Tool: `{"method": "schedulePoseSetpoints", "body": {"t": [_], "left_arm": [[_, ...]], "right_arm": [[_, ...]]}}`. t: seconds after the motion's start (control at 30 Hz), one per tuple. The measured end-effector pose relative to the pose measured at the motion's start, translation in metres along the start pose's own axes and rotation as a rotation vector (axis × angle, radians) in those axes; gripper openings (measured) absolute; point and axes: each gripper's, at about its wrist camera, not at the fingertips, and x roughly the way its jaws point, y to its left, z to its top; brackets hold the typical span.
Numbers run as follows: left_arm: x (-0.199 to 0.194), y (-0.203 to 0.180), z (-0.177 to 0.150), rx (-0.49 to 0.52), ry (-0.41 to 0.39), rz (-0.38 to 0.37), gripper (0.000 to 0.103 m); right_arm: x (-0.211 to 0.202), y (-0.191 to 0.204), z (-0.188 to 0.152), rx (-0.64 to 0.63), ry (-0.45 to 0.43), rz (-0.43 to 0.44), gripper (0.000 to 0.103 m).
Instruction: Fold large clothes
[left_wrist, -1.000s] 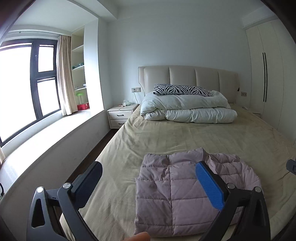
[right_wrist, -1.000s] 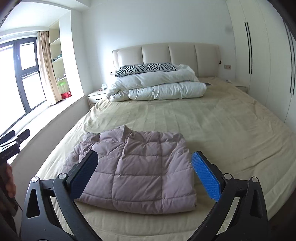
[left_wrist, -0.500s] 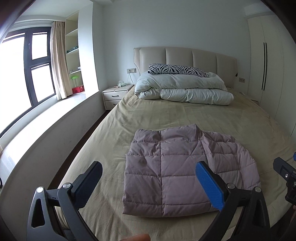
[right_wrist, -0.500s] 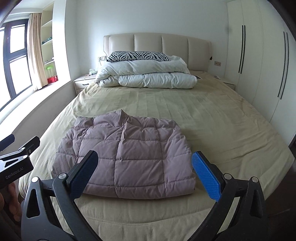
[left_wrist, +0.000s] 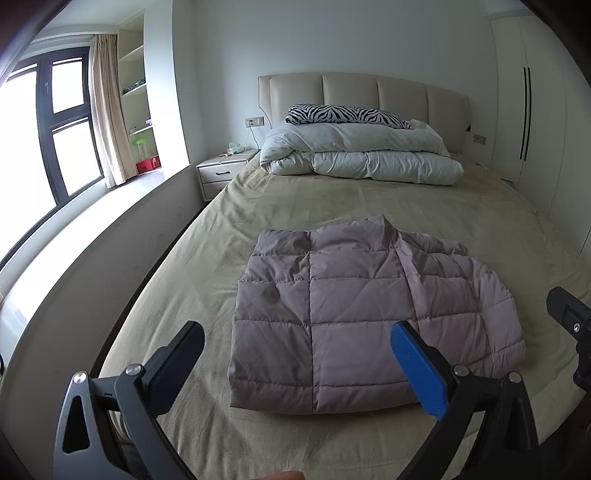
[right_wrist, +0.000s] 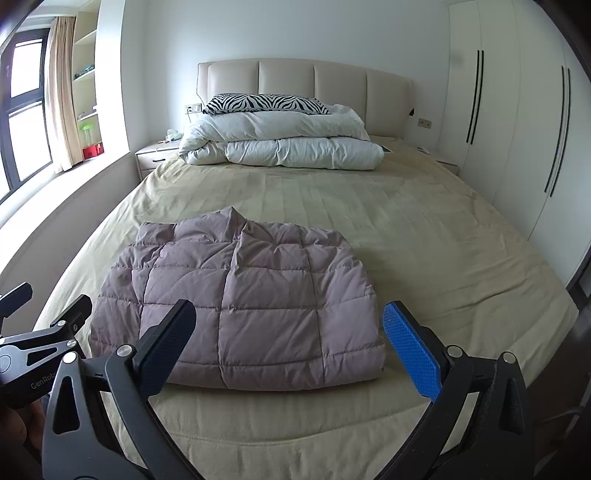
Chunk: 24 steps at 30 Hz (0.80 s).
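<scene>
— Two hand-held grippers are in view, are they holding anything?
— Neither. The left hand-held gripper (left_wrist: 295, 365) has its fingers spread wide with only air between them, and the right hand-held gripper (right_wrist: 288, 347) is spread wide as well, gripping nothing. Both hover above the foot of the bed (right_wrist: 424, 229), clear of the fabric.
— And the garment?
— A mauve quilted jacket (right_wrist: 251, 302) lies folded into a compact rectangle on the beige bedsheet (left_wrist: 295, 206), near the foot end and toward the window (left_wrist: 44, 147) side. Its collar points toward the headboard (right_wrist: 306, 88).
— What sits at the far end?
— A folded white duvet (right_wrist: 280, 144) rests against the headboard, with a zebra-print pillow (right_wrist: 266, 102) lying on top of it. It is well apart from the jacket.
— Anything beside the bed?
— A white nightstand (left_wrist: 221, 173) stands at the head end on the window side, and a tall white wardrobe (right_wrist: 517, 122) lines the opposite wall. From the right wrist view, the left hand-held gripper shows at the left edge, beside the jacket but not touching it.
</scene>
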Motion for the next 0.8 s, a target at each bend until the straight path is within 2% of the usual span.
{"method": "schedulePoseSetpoints", "body": {"t": [0.27, 0.8], "left_arm": [[0.012, 0.000, -0.005, -0.006, 0.041, -0.004, 0.103], [0.026, 0.004, -0.015, -0.017, 0.075, 0.014, 0.103]], "right_arm": [[0.012, 0.007, -0.007, -0.018, 0.018, -0.014, 0.103], [0.035, 0.014, -0.020, -0.027, 0.060, -0.011, 0.103]]}}
